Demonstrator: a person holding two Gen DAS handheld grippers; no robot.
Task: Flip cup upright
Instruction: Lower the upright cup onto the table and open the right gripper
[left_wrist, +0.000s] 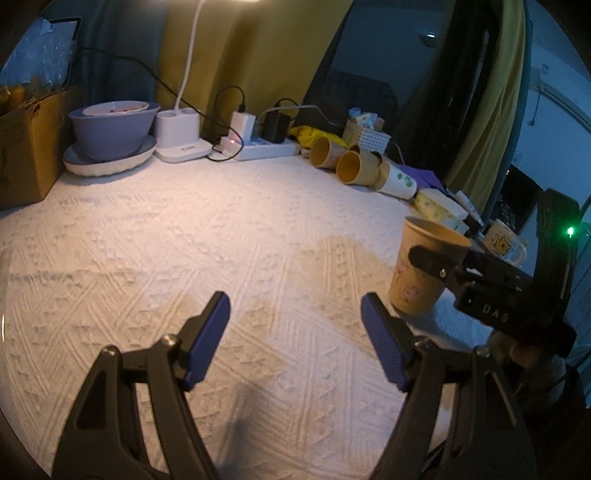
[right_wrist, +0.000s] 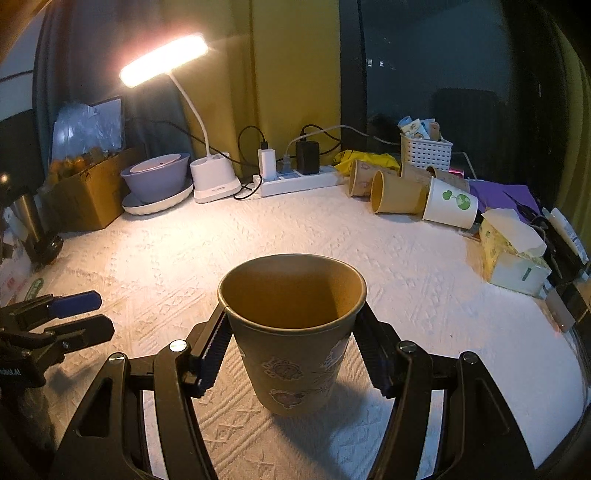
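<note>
A brown paper cup with cartoon stickers (right_wrist: 295, 332) stands upright on the white textured cloth, its open mouth up. My right gripper (right_wrist: 291, 350) is shut on the cup, one finger on each side of its upper wall. The same cup (left_wrist: 424, 269) shows at the right of the left wrist view, with the right gripper's finger (left_wrist: 428, 258) across it. My left gripper (left_wrist: 295, 332) is open and empty above the cloth, to the left of the cup. It also shows in the right wrist view (right_wrist: 79, 314) at the left edge.
Several paper cups (right_wrist: 399, 192) lie on their sides at the back right, near a white basket (right_wrist: 424, 151) and a tissue box (right_wrist: 513, 254). A power strip (right_wrist: 299, 181), lamp base (right_wrist: 214, 181), bowl on a plate (right_wrist: 159, 181) and cardboard box (right_wrist: 88, 192) line the back.
</note>
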